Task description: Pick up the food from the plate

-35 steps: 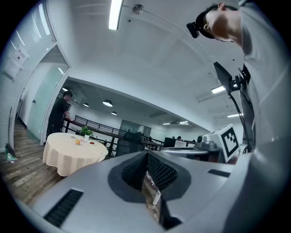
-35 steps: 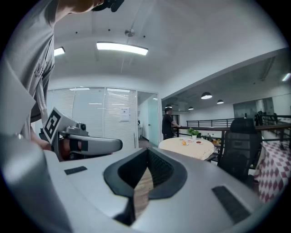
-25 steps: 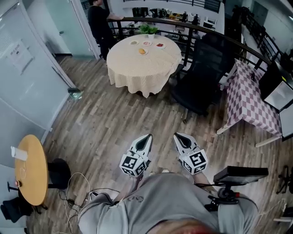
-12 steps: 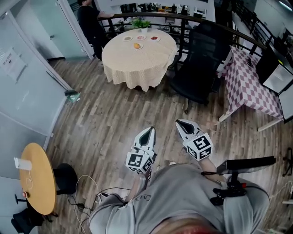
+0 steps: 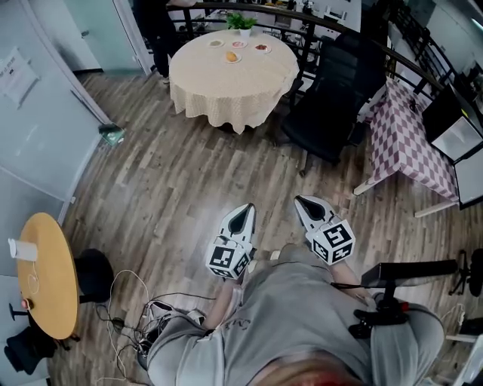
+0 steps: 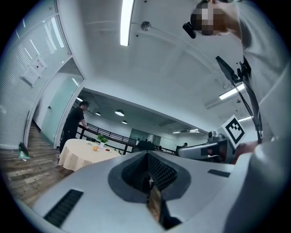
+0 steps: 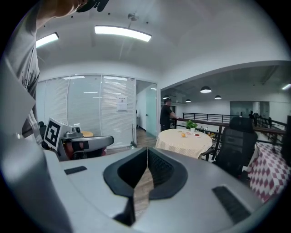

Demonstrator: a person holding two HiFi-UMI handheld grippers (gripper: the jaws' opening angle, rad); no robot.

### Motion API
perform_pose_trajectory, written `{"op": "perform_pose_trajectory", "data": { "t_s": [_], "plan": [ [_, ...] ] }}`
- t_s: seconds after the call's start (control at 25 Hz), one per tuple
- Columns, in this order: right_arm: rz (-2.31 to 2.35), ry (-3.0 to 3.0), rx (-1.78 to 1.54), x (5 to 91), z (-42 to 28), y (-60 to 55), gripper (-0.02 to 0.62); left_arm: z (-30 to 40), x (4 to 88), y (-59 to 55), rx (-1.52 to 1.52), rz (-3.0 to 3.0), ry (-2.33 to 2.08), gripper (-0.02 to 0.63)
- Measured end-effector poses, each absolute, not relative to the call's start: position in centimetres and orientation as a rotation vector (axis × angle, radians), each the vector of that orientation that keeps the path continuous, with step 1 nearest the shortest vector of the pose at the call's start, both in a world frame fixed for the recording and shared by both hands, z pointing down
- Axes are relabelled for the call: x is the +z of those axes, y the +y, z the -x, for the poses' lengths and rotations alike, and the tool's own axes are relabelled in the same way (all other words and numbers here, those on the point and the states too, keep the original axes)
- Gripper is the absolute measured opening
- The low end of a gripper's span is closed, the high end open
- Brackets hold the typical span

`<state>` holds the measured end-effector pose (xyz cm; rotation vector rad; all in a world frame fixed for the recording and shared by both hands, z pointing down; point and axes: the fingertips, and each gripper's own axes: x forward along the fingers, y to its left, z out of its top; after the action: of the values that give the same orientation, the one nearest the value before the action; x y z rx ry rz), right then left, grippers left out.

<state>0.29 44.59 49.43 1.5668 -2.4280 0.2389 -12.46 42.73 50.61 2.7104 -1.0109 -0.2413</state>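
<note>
Far across the room stands a round table [image 5: 226, 83] under a cream cloth. On it lie several small plates; one plate carries orange food [image 5: 232, 56], which also shows as a small spot in the left gripper view [image 6: 95, 148] and the right gripper view [image 7: 183, 134]. My left gripper [image 5: 243, 212] and right gripper [image 5: 302, 202] hang side by side close to my body, over the wooden floor, far from the table. Both are shut with nothing between their jaws, as the left gripper view [image 6: 148, 178] and the right gripper view [image 7: 146, 159] also show.
A person in black [image 5: 155, 22] stands by the railing beyond the table, next to a potted plant [image 5: 243, 22]. A black office chair [image 5: 332, 98] sits right of the table, a checkered table [image 5: 411, 147] further right. A small round wooden table [image 5: 47, 275] and floor cables [image 5: 132, 317] are at my left.
The head view has shifted, so the round table now sits nearer the top edge. Both grippers stay shut near my body and have hardly moved.
</note>
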Motion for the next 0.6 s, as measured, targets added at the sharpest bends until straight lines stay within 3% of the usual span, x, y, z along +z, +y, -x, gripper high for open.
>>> {"op": "perform_pose_trajectory", "data": {
  "t_s": [0.6],
  "plan": [
    [-1.468,-2.488,0.259,50.8,3.5,42.2,0.015,19.1,51.4,41.3,-0.226,-2.624,-1.22,0.009]
  ]
}}
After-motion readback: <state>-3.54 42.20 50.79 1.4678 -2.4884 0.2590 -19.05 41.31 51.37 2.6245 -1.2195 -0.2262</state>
